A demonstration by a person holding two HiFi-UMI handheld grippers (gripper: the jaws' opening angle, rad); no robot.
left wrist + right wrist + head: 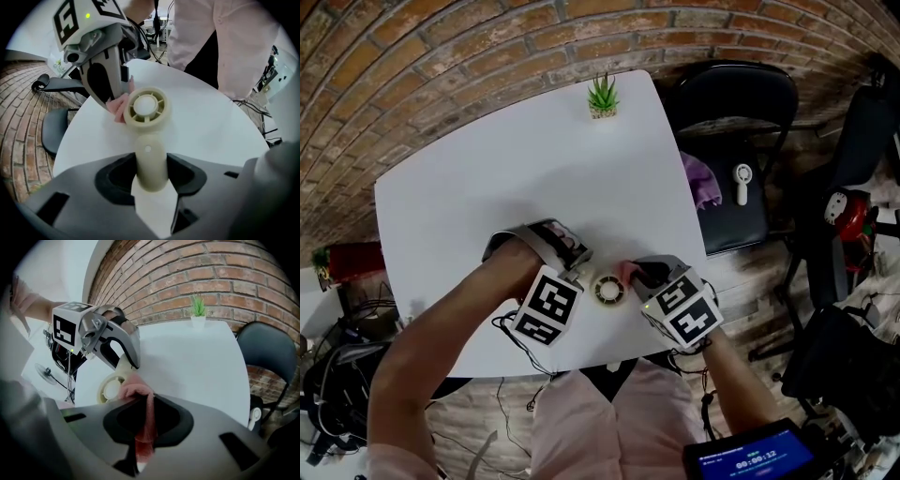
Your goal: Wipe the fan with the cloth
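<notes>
— From overhead, where is the fan (pixel 608 289)?

— Near the table's (pixel 469 197) front edge, round face up, between the two claws. The left gripper (pixel 579 274) is just beside it on one side. The right gripper (pixel 639 276) is on the other, with the pink cloth (pixel 624 272) at the fan's rim.

— And from the left gripper's own camera?

— Its jaws are clamped on the fan's handle (pixel 150 164). The long axis runs straight out from the jaws to the head (pixel 146 107). The cloth touches the head's far-left edge, under the other claw. I cannot tell whether the fan rests on the table or hangs just above it.

— The right gripper's camera?

— Its jaws are closed on the cloth, which bunches out past the tips. The fan head lies ahead and to the left, right against that bunch.

— So the wipe depends on what?

— I'd say on sweeping the cloth leftward across the face, crosswise to the handle. The right hand is the one placed for it, while the left steadies the fan.
</notes>
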